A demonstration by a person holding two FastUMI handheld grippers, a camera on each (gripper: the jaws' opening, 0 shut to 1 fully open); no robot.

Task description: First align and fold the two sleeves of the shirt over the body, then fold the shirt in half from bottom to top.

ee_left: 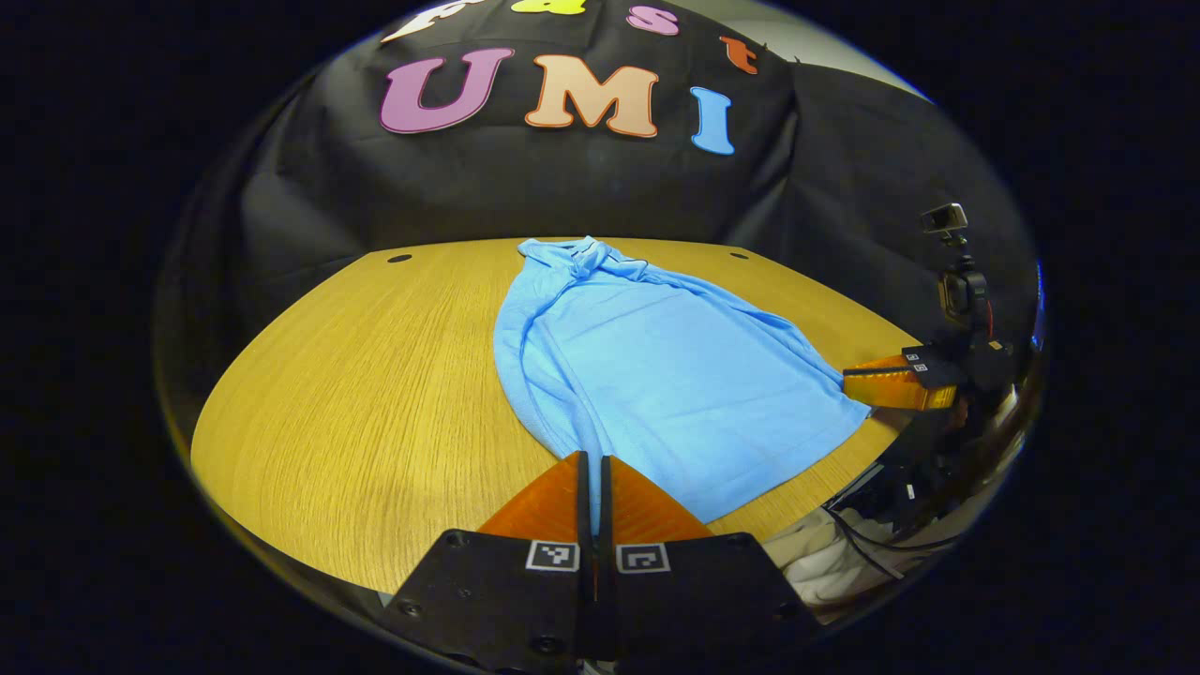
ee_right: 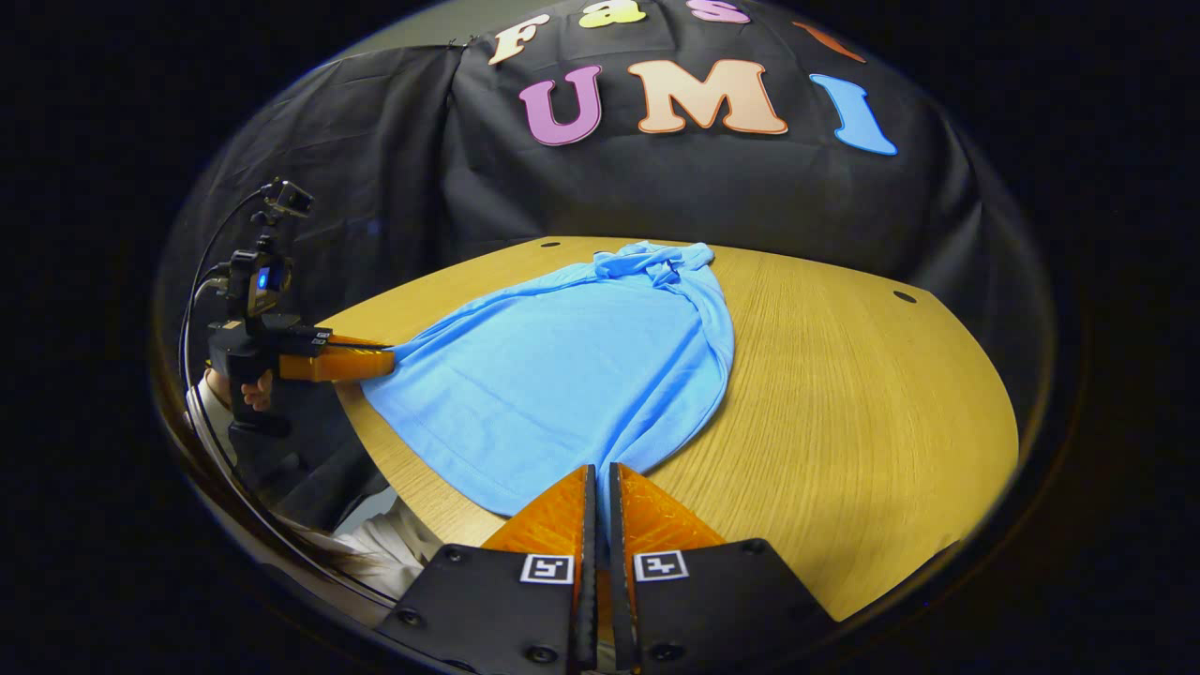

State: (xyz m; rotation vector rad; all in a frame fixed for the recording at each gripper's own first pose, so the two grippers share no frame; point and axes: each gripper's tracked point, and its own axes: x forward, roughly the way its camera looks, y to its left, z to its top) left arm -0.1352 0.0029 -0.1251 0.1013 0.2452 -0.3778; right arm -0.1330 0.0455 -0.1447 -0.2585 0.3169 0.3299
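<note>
My left gripper (ee_left: 593, 459) fingers clamped on shirt (ee_left: 656, 375) hem corner; right gripper (ee_right: 600, 469) same. Risk: thin cloth slips out mid-lift, folded sleeves spill onto surface (ee_left: 375, 394), uneven fold.

No readable text or labels.

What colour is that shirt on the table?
Plain light blue, no pattern. The shirt shows best in the right gripper view.
</note>
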